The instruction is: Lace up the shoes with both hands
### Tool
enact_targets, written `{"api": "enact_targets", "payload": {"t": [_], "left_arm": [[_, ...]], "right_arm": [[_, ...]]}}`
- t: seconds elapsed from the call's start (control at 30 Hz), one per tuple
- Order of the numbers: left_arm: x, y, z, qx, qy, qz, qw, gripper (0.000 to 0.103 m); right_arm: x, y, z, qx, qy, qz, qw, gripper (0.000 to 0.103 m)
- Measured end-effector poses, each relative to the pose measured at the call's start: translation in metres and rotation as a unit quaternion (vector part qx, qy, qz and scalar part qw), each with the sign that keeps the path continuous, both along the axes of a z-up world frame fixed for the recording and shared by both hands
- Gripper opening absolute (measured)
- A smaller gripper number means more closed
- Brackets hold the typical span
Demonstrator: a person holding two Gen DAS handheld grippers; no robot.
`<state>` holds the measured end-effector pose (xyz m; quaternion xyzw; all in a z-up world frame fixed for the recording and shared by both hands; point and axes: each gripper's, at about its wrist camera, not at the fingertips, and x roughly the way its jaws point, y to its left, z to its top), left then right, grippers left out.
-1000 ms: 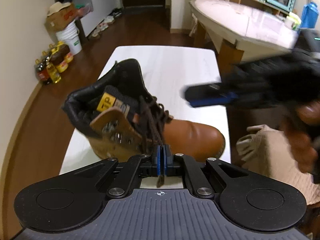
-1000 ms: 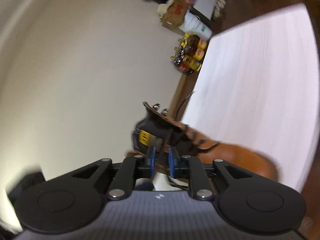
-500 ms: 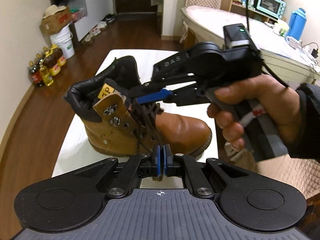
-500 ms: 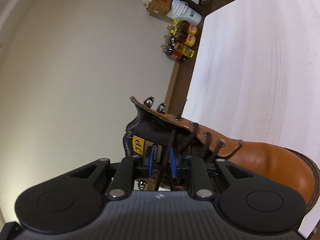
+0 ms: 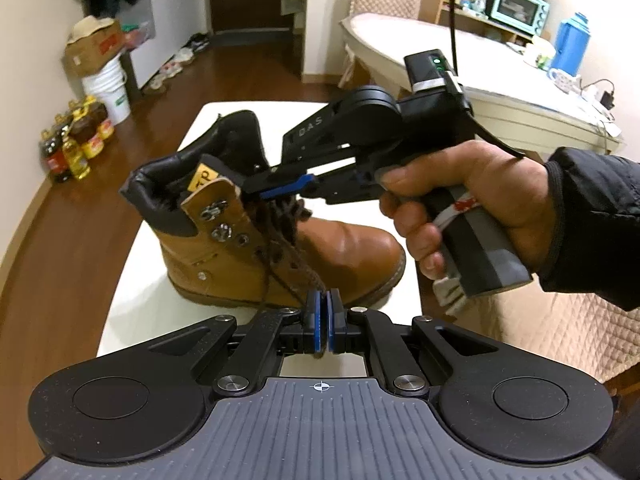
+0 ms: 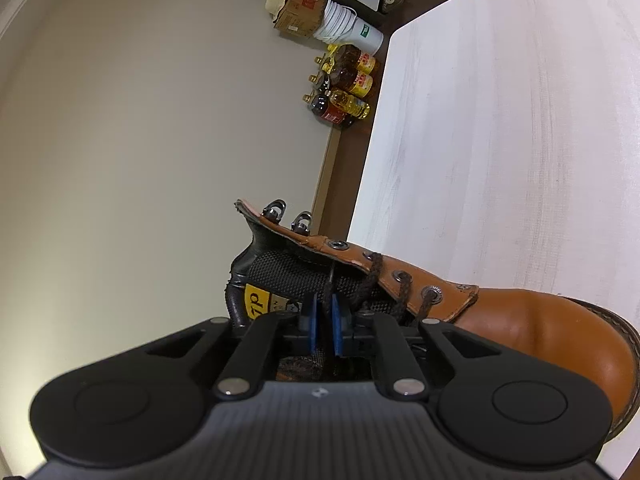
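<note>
Closing right gripper (image 6: 323, 322) around lace (image 6: 329, 292) above boot (image 5: 280, 248) tongue, left gripper (image 5: 322, 322) pinching lace end.

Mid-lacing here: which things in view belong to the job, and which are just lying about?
In the job:
- brown boot
- dark shoelace, one end pinched in the left tongs
- right tongs, closing around another lace strand at the boot's tongue
- white table under the boot

Lying about:
- oil bottles
- white bucket
- cardboard box
- toaster oven
- blue jug
</note>
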<state>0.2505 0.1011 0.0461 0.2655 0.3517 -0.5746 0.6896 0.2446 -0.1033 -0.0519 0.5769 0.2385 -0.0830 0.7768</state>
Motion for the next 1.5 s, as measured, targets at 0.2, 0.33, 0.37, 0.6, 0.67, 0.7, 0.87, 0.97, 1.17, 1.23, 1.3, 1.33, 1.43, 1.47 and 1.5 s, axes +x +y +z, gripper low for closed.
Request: {"api": "enact_targets", "payload": {"t": [0.2, 0.33, 0.37, 0.6, 0.67, 0.7, 0.87, 0.97, 1.17, 1.23, 1.3, 1.33, 1.43, 1.47, 1.5], "left_arm": [[0.004, 0.004, 0.000, 0.008, 0.014, 0.000, 0.9999, 0.005], [0.021, 0.011, 0.014, -0.005, 0.013, 0.000, 0.9999, 0.013], [0.029, 0.010, 0.021, -0.011, 0.010, 0.000, 0.9999, 0.013], [0.105, -0.032, 0.054, -0.017, 0.030, -0.037, 0.9987, 0.026], [0.134, -0.056, 0.055, 0.000, 0.047, -0.072, 0.9963, 0.028], [0.144, -0.066, 0.051, 0.011, 0.050, -0.091, 0.9946, 0.029], [0.182, -0.113, 0.027, 0.063, 0.089, -0.179, 0.9779, 0.031], [0.191, -0.133, 0.011, 0.101, 0.118, -0.224, 0.9622, 0.031], [0.199, -0.158, -0.015, 0.144, 0.131, -0.290, 0.9371, 0.031], [0.200, -0.167, -0.023, 0.156, 0.137, -0.307, 0.9287, 0.031], [0.199, -0.173, -0.024, 0.158, 0.128, -0.325, 0.9234, 0.029], [0.199, -0.176, -0.025, 0.159, 0.124, -0.335, 0.9205, 0.028], [0.200, -0.178, -0.021, 0.167, 0.139, -0.361, 0.9067, 0.016], [0.196, -0.176, -0.018, 0.164, 0.133, -0.372, 0.9039, 0.014], [0.193, -0.175, -0.016, 0.162, 0.130, -0.378, 0.9021, 0.011]], "right_arm": [[-0.004, 0.000, 0.004, -0.009, -0.001, 0.009, 1.000, 0.003], [-0.020, 0.002, 0.008, 0.002, -0.004, 0.012, 1.000, 0.003], [-0.025, 0.003, 0.008, 0.008, -0.004, 0.011, 1.000, 0.003], [-0.042, 0.021, 0.005, 0.030, -0.004, -0.004, 1.000, 0.003], [-0.046, 0.026, 0.006, 0.028, -0.006, -0.025, 0.999, 0.003], [-0.048, 0.028, 0.008, 0.026, -0.007, -0.036, 0.999, 0.003], [-0.051, 0.042, 0.017, 0.007, -0.004, -0.085, 0.996, 0.003], [-0.055, 0.058, 0.025, -0.007, 0.006, -0.130, 0.991, 0.003], [-0.051, 0.078, 0.029, -0.028, 0.020, -0.178, 0.983, 0.003], [-0.047, 0.082, 0.029, -0.035, 0.022, -0.183, 0.982, 0.003], [-0.042, 0.083, 0.027, -0.038, 0.020, -0.179, 0.983, 0.003], [-0.041, 0.083, 0.026, -0.040, 0.021, -0.177, 0.983, 0.003], [-0.038, 0.081, 0.024, -0.045, 0.020, -0.170, 0.984, 0.003], [-0.037, 0.081, 0.024, -0.046, 0.019, -0.168, 0.984, 0.003], [-0.036, 0.080, 0.024, -0.047, 0.016, -0.166, 0.985, 0.003]]}}
